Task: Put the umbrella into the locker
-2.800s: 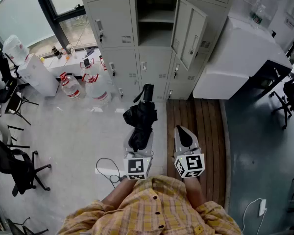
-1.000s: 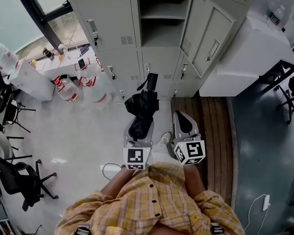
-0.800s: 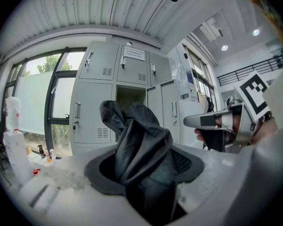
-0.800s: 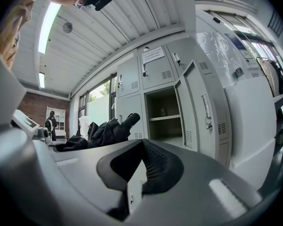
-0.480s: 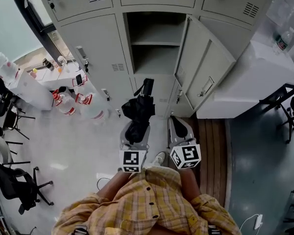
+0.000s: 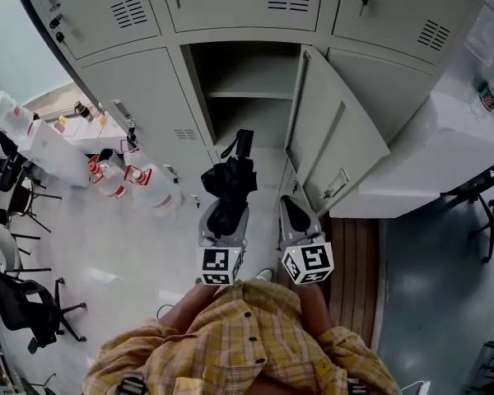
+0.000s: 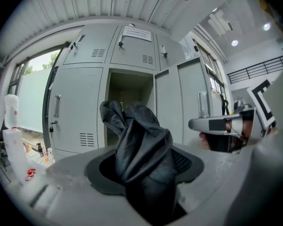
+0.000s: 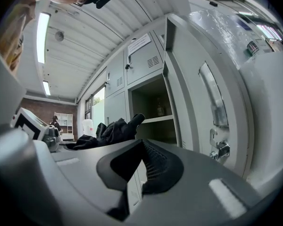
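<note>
A black folded umbrella sticks out forward from my left gripper, which is shut on its bunched fabric. Its handle end points at the open grey locker compartment, which has a shelf inside. The locker also fills the left gripper view, straight ahead. The locker door stands swung out to the right. My right gripper is beside the left one, shut with nothing in it. In the right gripper view the umbrella lies to its left and the door is close on its right.
Large water bottles stand on the floor left of the lockers by a low white table. Office chairs line the far left. A white cabinet stands right of the door, with a wooden floor strip below it.
The person has walked nearer to the lockers. Both grippers and the umbrella have come closer to the open compartment, which now looks larger. The grip on the umbrella is unchanged.
</note>
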The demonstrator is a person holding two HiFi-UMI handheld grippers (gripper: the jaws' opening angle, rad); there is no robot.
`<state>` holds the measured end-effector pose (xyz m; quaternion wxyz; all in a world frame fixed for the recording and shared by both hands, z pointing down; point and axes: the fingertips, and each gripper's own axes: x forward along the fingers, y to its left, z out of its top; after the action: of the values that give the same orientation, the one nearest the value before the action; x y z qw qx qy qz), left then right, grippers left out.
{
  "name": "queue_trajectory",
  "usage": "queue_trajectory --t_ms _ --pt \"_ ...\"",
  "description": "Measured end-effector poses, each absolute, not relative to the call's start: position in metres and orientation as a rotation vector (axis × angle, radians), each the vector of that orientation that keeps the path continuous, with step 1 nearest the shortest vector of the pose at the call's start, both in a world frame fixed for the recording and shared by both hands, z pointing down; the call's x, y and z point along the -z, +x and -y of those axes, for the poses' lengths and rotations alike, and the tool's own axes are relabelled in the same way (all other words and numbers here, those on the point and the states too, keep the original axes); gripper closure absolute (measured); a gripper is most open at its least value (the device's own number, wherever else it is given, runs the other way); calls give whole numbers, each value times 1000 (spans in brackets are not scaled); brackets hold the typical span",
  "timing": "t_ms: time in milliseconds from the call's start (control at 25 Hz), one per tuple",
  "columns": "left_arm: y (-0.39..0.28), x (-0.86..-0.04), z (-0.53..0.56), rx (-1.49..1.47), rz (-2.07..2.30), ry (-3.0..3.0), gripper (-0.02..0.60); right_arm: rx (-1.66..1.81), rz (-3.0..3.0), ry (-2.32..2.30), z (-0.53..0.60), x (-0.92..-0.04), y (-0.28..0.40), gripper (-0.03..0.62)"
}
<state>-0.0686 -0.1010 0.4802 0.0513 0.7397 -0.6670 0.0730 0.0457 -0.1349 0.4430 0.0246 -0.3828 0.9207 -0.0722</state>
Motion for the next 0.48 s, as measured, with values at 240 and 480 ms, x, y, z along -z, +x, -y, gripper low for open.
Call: queue_trajectory --t_ms 240,480 --pt "-62 -487 129 -239 2035 2213 331 241 -2872 -1150 161 -450 49 595" --pt "-57 -491 142 -264 2026 2210 331 252 -2879 -1134 170 -454 50 595"
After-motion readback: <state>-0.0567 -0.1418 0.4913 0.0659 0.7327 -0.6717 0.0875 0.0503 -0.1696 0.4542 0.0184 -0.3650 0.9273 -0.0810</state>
